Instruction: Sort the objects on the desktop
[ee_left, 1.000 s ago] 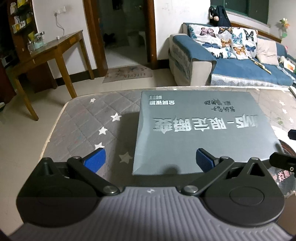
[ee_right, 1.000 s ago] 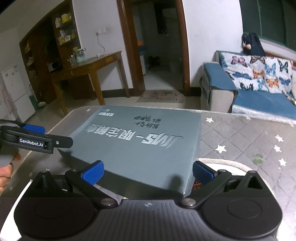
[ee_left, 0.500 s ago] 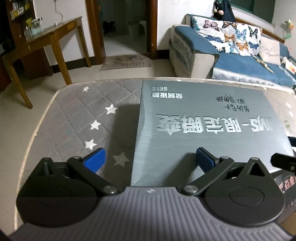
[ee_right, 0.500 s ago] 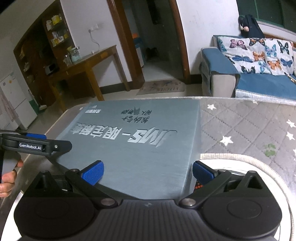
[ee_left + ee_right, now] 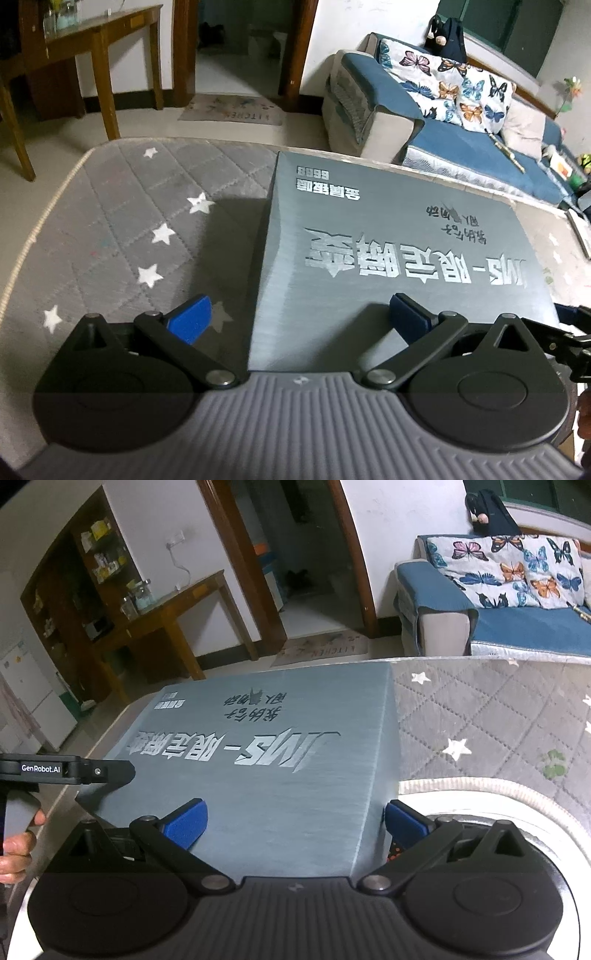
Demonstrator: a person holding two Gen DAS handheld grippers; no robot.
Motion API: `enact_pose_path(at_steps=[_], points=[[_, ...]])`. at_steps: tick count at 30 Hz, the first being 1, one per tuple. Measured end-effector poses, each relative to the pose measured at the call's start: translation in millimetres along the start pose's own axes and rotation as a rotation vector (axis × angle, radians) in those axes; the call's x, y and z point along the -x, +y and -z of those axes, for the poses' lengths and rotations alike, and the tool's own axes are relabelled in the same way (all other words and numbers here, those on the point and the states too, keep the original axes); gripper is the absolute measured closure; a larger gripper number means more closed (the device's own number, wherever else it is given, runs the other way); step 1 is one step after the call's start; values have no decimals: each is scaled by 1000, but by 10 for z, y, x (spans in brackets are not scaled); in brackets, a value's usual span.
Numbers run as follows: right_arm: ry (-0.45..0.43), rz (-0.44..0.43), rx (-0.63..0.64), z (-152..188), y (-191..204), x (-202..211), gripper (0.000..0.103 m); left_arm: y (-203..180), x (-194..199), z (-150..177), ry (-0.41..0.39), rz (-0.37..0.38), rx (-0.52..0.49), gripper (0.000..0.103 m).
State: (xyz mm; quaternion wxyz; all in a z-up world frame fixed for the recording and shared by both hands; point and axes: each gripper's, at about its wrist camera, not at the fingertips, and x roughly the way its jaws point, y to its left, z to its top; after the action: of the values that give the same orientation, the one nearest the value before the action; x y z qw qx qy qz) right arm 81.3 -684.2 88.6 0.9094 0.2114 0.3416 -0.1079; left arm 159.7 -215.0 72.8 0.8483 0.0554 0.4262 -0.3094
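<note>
A large flat grey box [image 5: 399,266] with silver lettering lies on the grey quilted star-pattern table cover [image 5: 122,229]. My left gripper [image 5: 299,319] is open and straddles the box's near left corner: one blue pad sits over the lid, the other hangs beside the box. The same box [image 5: 280,775] fills the right wrist view. There my right gripper [image 5: 295,821] is open across the near right corner, its left pad over the lid and its right pad past the edge. Neither gripper pinches the box.
A white round rim [image 5: 480,788] curves out from under the box on the right. A hand [image 5: 14,849] holds the left tool's handle. Beyond the table stand a blue sofa [image 5: 461,144], a wooden side table [image 5: 96,40] and a doorway with a mat [image 5: 232,112].
Both views have tipped down and drawn in over the box's near corners. More of the white rim shows beside the right gripper. Both grippers stayed open.
</note>
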Motion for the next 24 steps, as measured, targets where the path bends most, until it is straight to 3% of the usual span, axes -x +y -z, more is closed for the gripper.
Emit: enact_pose_path(at_steps=[12, 24], points=[[-10, -60, -83, -11, -201, -98, 0, 133, -214, -36, 34, 127, 115, 0], [-28, -97, -135, 31, -339, -147, 0, 151, -245, -79, 37, 131, 105, 0]])
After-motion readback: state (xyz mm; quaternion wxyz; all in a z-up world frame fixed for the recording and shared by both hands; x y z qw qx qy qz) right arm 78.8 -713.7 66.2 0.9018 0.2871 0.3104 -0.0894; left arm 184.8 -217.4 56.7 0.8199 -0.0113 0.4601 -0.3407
